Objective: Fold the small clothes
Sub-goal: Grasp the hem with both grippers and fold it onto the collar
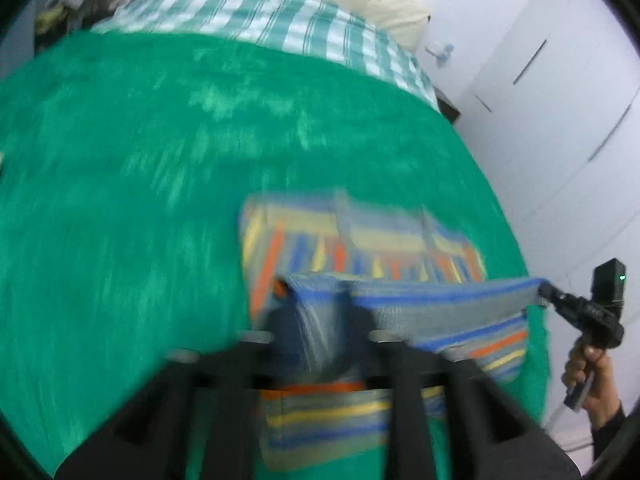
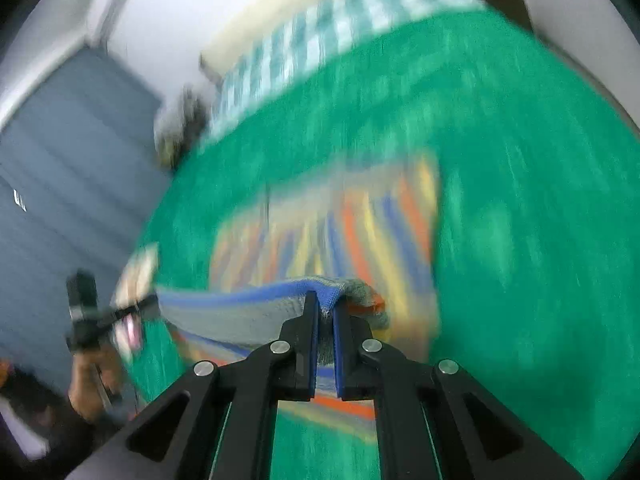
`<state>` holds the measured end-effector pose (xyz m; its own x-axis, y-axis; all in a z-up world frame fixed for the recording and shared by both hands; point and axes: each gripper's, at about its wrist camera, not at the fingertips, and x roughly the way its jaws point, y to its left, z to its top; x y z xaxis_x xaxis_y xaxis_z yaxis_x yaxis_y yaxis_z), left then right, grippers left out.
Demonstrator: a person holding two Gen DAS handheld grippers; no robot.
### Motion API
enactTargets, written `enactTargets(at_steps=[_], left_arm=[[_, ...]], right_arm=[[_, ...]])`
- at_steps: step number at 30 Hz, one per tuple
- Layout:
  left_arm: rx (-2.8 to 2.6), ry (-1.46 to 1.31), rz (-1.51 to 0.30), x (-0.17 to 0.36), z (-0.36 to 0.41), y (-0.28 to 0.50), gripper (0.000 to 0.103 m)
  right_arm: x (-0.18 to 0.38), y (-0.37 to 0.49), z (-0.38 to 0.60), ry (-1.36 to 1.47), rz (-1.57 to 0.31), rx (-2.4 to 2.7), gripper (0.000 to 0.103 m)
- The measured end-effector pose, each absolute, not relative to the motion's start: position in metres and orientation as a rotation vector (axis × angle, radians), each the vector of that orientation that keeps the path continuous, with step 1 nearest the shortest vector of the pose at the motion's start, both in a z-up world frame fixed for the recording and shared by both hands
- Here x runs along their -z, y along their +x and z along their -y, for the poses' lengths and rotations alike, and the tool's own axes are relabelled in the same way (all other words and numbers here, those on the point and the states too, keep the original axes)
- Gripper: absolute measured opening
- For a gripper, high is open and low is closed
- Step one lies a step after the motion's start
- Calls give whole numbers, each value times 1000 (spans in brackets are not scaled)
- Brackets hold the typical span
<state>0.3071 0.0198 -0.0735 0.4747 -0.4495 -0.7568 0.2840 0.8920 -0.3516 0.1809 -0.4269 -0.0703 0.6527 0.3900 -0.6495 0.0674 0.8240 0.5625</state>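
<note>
Left gripper (image 1: 320, 300): pinching the striped cloth (image 1: 360, 240) edge.
Right gripper (image 2: 326, 312): pinching the 3 o'clock corner.
Risk: uneven pulling is skewing the fold.

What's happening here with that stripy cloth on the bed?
A person is folding a small striped garment on a bed covered with a green blanket. They hold a hand-held gripper in each hand. The left hand-held gripper and the right hand-held gripper are each shut on one end of the garment's near edge, which is lifted and stretched between them above the rest of the cloth. The pictures are blurred, so things seem to be in motion, mid-fold.
</note>
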Motion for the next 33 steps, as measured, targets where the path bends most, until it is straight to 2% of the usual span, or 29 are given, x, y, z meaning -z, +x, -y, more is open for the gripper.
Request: enactTargets(at_steps=[1, 2, 3, 6, 8, 11, 13, 14, 15, 16, 17, 18, 19, 26, 30, 31, 33], left_arm=[[356, -182, -1016, 85, -16, 331, 88], [314, -205, -1026, 92, -19, 338, 81], [302, -253, -1041, 101, -25, 343, 79], [318, -352, -1067, 129, -50, 327, 79], [318, -292, -1110, 150, -54, 307, 80], [366, -216, -1184, 179, -48, 268, 80], [383, -134, -1172, 183, -38, 248, 80], [381, -91, -1159, 183, -31, 242, 75], [382, -67, -1154, 183, -25, 240, 63], [388, -61, -1159, 184, -20, 241, 25], [400, -71, -1173, 186, -16, 243, 8], [398, -75, -1176, 185, -14, 243, 8], [393, -61, -1171, 183, -15, 242, 7], [461, 34, -1221, 169, -38, 224, 5], [454, 72, -1254, 184, -39, 226, 6], [450, 72, -1247, 181, -40, 225, 7], [431, 88, -1235, 175, -45, 219, 18]], right_arm=[[74, 210, 433, 592, -824, -164, 39], [80, 229, 437, 586, -834, -113, 54], [87, 243, 439, 571, -844, -55, 61], [100, 246, 439, 543, -842, -53, 61], [108, 231, 441, 540, -852, -68, 61], [135, 201, 433, 484, -955, -78, 62], [159, 176, 424, 500, -1035, -117, 62], [169, 171, 420, 524, -1062, -137, 62], [177, 166, 417, 551, -1077, -156, 62], [185, 167, 413, 578, -1076, -177, 58], [188, 168, 412, 592, -1069, -179, 34], [189, 171, 412, 611, -1056, -173, 13], [192, 175, 415, 649, -1050, -163, 11], [174, 144, 404, 630, -1136, -164, 9], [206, 142, 407, 651, -1206, -129, 9], [211, 142, 409, 671, -1195, -125, 9], [208, 142, 410, 677, -1181, -122, 11]])
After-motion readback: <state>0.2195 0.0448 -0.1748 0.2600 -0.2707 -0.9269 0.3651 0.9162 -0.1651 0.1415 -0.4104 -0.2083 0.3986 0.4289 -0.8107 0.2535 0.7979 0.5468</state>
